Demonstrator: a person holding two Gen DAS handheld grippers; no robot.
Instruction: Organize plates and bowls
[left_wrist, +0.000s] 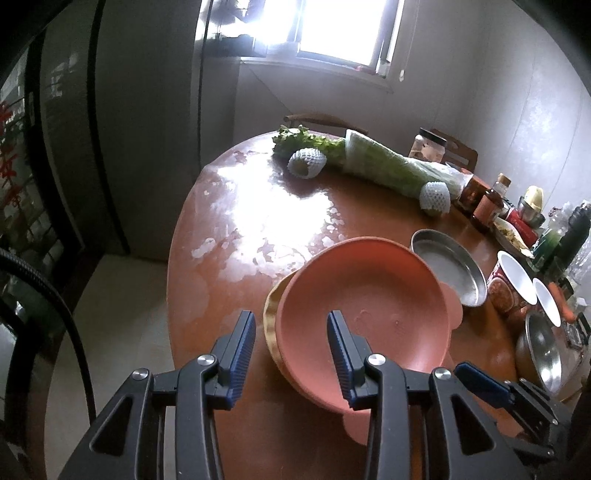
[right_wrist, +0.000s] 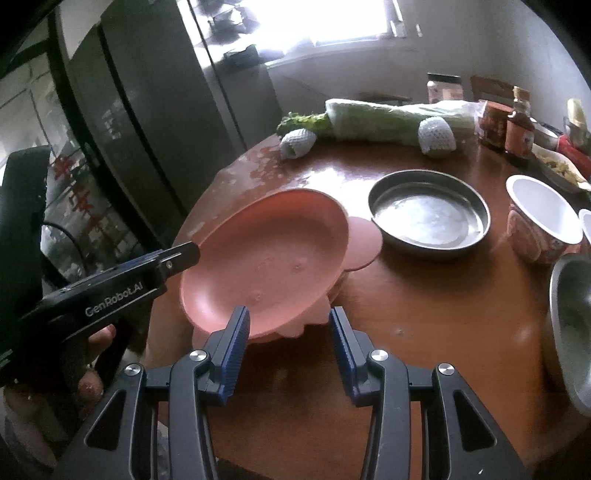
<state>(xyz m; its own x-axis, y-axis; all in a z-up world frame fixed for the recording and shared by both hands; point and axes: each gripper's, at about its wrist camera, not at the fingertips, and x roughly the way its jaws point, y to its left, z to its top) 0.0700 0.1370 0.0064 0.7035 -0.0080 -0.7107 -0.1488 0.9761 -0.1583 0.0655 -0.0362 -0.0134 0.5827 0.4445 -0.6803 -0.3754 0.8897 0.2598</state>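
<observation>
Steel pan (right_wrist: 428, 218) beside pink plate (right_wrist: 266, 258)

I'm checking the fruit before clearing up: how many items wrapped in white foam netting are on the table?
2. One foam-netted item lies beside the leafy end of the wrapped greens; the other foam-netted item lies against their far end, near the bottles. Clutter may hide more.

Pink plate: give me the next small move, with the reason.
Probably close the left gripper on the rim it straddles, since the pink plate sits tilted on a yellow plate and the right gripper is open at its near edge.
</observation>
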